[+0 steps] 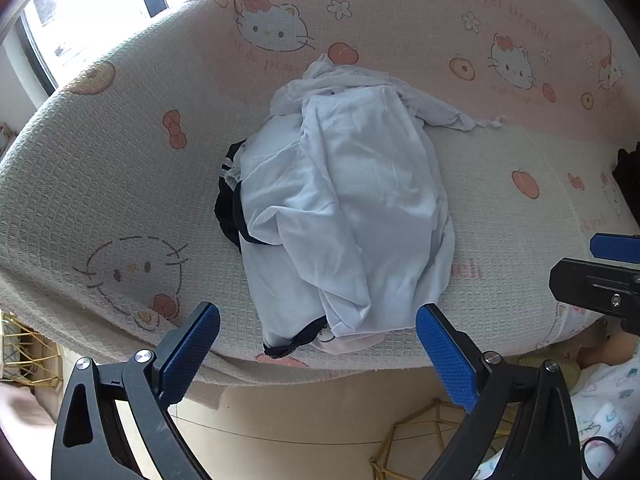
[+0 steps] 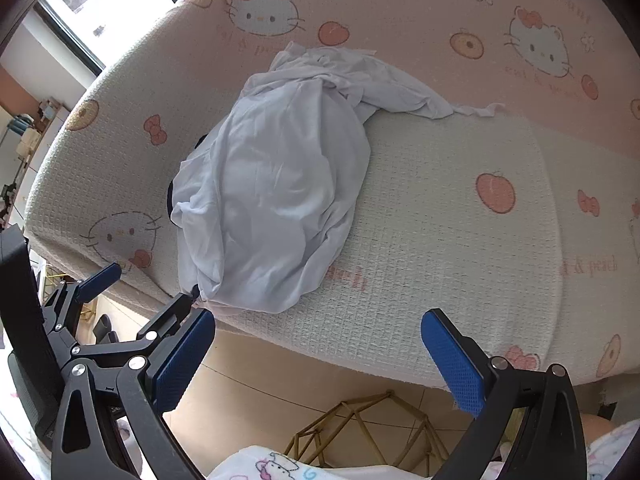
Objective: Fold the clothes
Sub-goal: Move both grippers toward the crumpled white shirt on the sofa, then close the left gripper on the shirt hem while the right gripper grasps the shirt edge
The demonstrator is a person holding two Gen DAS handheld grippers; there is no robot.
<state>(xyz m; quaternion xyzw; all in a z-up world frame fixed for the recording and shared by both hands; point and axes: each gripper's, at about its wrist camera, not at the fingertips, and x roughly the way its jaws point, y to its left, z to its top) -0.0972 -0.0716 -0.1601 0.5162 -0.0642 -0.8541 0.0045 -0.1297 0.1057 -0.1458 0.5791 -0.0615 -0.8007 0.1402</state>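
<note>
Lying crumpled on sofa [image 1: 120, 184]: white garment [image 1: 344, 208]; both grippers empty.

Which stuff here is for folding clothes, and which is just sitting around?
For the job:
- crumpled pale blue garment
- dark garment under it
- left hand-held gripper, open
- right hand-held gripper, open

Just there:
- cartoon-cat cover
- gold wire frame
- window

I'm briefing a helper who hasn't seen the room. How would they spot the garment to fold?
Find the sofa draped in a pink-and-cream cartoon-cat cover. In the middle of its seat lies a crumpled pale blue garment. It is the only light heap there, with dark trim peeking out at its left edge.
</note>
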